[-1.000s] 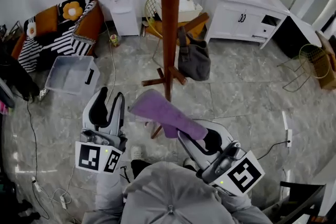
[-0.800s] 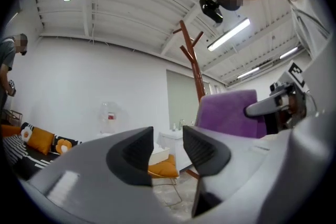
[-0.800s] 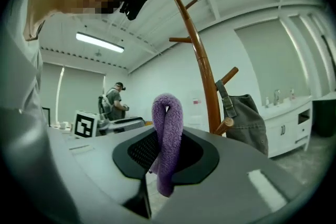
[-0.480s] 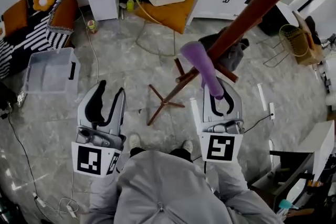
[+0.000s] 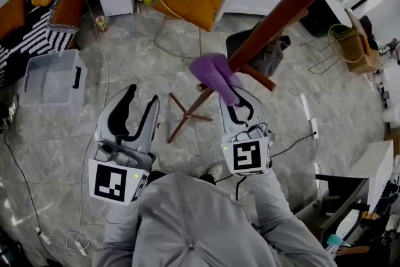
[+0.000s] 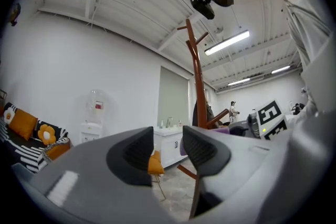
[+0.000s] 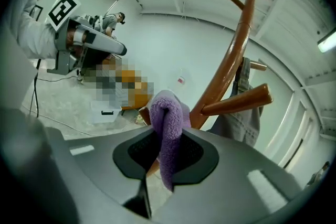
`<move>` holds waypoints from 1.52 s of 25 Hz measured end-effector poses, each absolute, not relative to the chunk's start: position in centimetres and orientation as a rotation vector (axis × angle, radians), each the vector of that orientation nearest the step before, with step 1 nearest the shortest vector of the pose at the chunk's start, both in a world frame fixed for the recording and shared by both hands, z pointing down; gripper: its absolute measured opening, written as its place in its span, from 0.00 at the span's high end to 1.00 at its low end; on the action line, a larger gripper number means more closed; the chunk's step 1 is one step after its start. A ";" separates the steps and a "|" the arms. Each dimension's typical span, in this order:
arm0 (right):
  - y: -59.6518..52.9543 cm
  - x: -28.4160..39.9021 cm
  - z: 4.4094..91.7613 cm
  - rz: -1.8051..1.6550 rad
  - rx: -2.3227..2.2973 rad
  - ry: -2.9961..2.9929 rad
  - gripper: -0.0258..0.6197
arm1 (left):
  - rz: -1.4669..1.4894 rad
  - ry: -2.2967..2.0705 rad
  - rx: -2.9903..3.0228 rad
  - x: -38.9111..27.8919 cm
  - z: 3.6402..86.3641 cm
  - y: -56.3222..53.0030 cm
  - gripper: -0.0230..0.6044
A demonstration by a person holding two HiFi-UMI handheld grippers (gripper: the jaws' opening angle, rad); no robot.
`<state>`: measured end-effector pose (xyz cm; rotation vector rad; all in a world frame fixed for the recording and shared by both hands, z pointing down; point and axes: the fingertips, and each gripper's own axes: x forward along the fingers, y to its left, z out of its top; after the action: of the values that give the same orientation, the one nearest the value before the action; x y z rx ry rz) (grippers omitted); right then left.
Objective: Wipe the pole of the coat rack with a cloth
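One purple cloth (image 7: 169,113) clamped in right hand-held gripper (image 7: 167,152), nr pole (image 5: 275,15).

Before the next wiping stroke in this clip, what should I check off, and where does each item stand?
1. Cloth grip: ok. The right tool has its jaws shut on the purple cloth.
2. Cloth on the pole: cannot tell. They overlap in the head view, but contact isn't clear.
3. Left tool free: ok. Its jaws are apart with nothing between them.
4. Stroke path: not ok. A peg and a hanging grey bag sit close beside the cloth.
5. Left tool clear of the rack: ok. It is off to the side.
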<state>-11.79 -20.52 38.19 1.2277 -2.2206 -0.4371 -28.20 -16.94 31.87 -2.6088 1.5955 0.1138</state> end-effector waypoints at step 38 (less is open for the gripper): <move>-11.0 -19.1 32.1 -0.356 0.906 -2.660 0.87 | 0.175 1.723 -2.495 -31.3 29.6 -16.9 0.67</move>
<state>-19.07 -11.03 32.07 0.9058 -2.6602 -0.3557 -31.33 -16.91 29.64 -2.4945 1.7232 0.1749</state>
